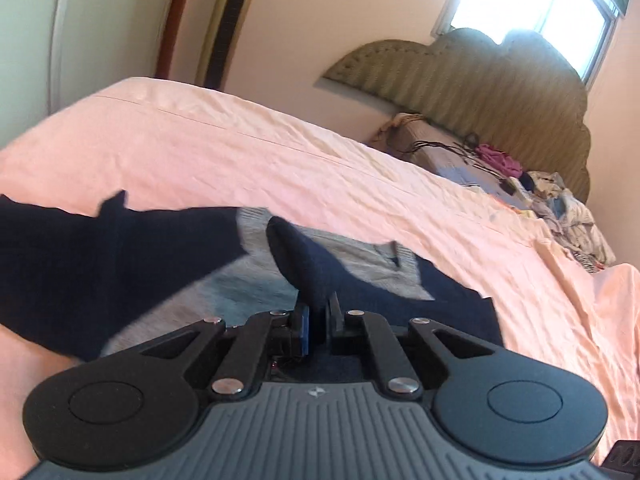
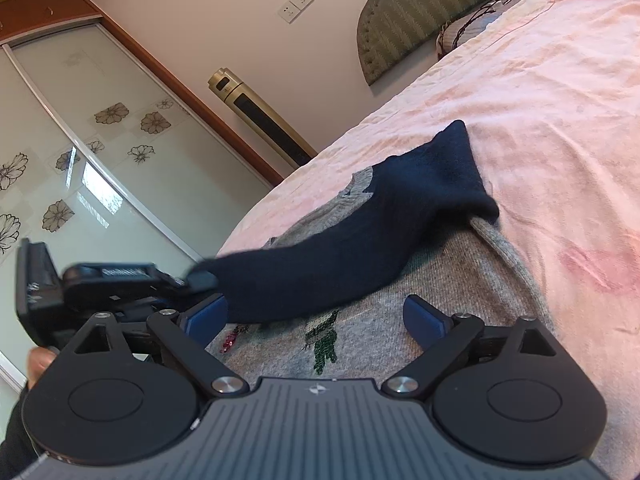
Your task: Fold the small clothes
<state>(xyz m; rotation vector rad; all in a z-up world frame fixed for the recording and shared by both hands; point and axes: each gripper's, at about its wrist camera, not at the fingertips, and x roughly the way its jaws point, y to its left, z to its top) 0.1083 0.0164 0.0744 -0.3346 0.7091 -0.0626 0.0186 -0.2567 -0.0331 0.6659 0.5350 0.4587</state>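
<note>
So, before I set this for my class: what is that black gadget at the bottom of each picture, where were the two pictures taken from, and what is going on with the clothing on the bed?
Each black gadget is a hand-held gripper with two fingers; a person holds one in each hand. A camera on each gripper looks forward along its fingers, giving one picture from each hand. On the pink bedsheet lies a small grey sweater with navy sleeves. The left gripper is shut on a navy sleeve, lifting it across the grey body. The right gripper is open above the sweater, holding nothing. Behind are a padded headboard and a wardrobe.
</note>
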